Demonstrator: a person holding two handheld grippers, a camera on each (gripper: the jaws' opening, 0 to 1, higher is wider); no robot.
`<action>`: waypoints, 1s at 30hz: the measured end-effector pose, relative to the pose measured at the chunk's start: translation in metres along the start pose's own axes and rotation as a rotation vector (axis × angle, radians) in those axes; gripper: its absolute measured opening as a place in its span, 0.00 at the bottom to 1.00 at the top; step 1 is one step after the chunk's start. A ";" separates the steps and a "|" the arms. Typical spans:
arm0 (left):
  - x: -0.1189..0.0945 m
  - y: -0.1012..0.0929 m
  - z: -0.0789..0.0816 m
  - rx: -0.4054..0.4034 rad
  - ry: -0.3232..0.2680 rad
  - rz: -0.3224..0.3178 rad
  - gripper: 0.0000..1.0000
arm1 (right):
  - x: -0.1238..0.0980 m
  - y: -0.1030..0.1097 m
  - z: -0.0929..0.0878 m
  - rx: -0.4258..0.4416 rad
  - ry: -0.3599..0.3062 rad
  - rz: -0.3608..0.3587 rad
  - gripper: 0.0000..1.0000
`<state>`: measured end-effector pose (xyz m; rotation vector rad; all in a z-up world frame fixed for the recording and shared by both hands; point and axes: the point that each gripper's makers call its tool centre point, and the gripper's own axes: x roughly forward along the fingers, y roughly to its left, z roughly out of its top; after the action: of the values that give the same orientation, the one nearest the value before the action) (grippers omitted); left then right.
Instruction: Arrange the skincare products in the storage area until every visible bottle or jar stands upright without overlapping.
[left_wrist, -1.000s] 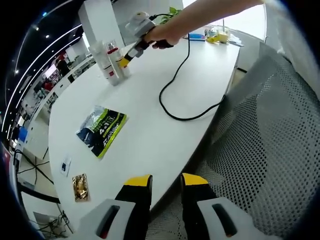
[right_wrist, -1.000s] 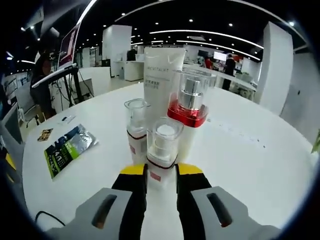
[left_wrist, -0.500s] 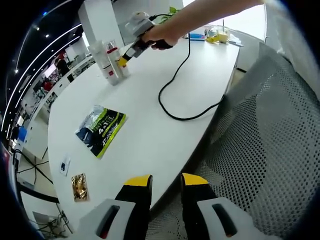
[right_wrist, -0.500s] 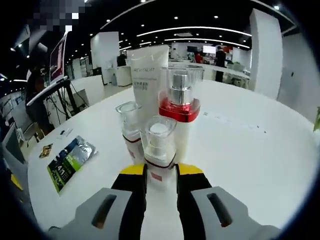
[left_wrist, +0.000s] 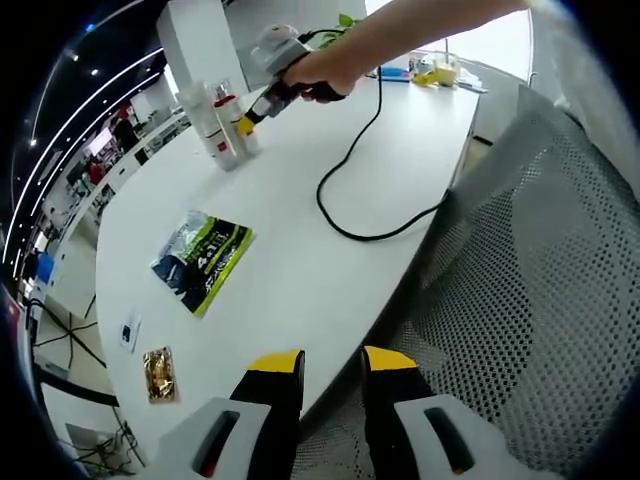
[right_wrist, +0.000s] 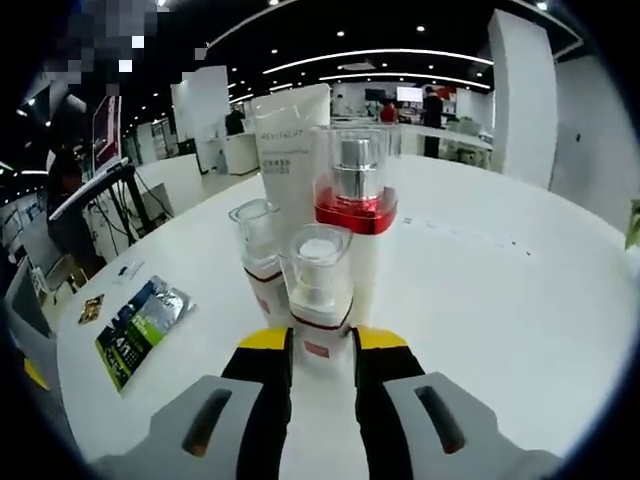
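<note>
While the right tongs (right_wrist: 321, 345) grip a small bottle (right_wrist: 319, 275) whose base they hide, the left tongs (left_wrist: 331, 365) sit released.

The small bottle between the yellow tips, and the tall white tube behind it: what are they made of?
The small bottle looks like white plastic or glass under a clear, glossy cap, since the pump shows through it. The tall tube looks like matte white plastic: flat and printed, with no shine. Neither can be confirmed by sight alone.

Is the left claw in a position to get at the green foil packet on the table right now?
Probably yes: the left claw hangs open off the table edge, and bare white table lies between it and the green foil packet.
</note>
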<state>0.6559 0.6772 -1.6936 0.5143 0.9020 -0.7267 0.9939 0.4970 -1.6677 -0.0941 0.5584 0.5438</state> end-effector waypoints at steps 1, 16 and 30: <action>0.000 0.000 0.000 -0.001 0.000 0.000 0.23 | 0.000 0.000 0.000 -0.003 0.000 -0.002 0.22; 0.000 0.001 0.000 -0.001 -0.001 0.002 0.23 | 0.004 -0.001 0.001 0.027 -0.014 -0.041 0.18; 0.000 0.001 0.000 0.000 -0.003 0.002 0.23 | -0.004 -0.005 -0.004 0.032 -0.024 -0.097 0.17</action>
<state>0.6565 0.6775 -1.6933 0.5141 0.8987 -0.7257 0.9914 0.4898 -1.6691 -0.0836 0.5365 0.4405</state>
